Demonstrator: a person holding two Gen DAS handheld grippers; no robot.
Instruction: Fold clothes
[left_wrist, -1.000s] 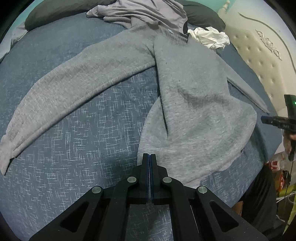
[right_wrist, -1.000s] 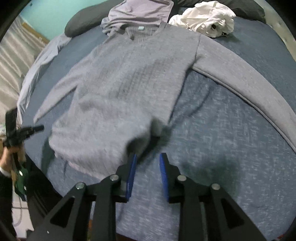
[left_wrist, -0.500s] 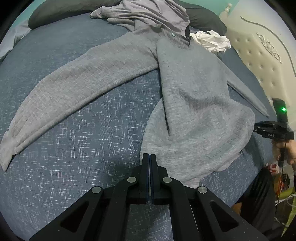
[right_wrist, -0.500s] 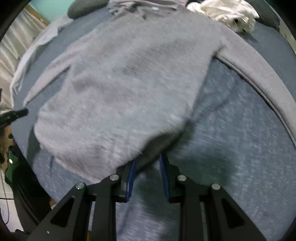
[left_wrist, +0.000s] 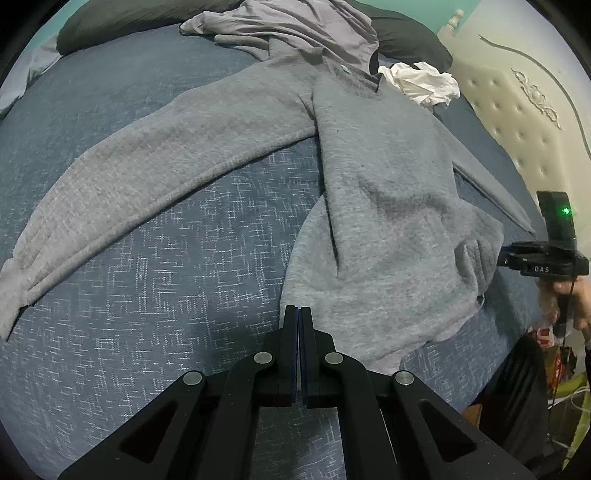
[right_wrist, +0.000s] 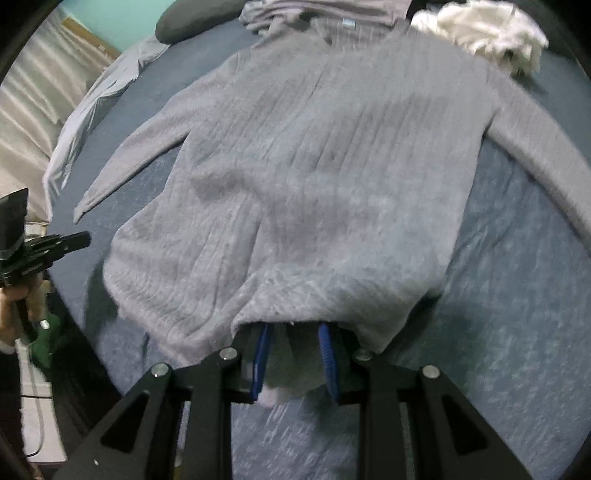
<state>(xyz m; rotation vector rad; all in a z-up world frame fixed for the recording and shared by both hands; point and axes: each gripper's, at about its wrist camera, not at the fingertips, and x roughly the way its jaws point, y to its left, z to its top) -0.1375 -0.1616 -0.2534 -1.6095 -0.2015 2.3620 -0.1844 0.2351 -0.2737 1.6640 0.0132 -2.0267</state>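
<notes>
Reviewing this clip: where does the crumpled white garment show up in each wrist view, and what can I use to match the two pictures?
Left wrist view: the white garment lies upper right, just right of the grey sweater collar.
Right wrist view: the white garment sits at the top right edge, blurred, beyond the sweater's shoulder.
Shared landmark: the sweater's small pale neck label.

both tools are matte black plastic. the left gripper (left_wrist: 297, 314) has two flat slim fingers (left_wrist: 290, 332) with thin blue pads and four round silver screw heads across its angular, cut-out arms. the right gripper (right_wrist: 293, 332) has bright blue pads on its fingers (right_wrist: 261, 354) and matching silver screws; its side carries white lettering, a green light and a thin cable.
</notes>
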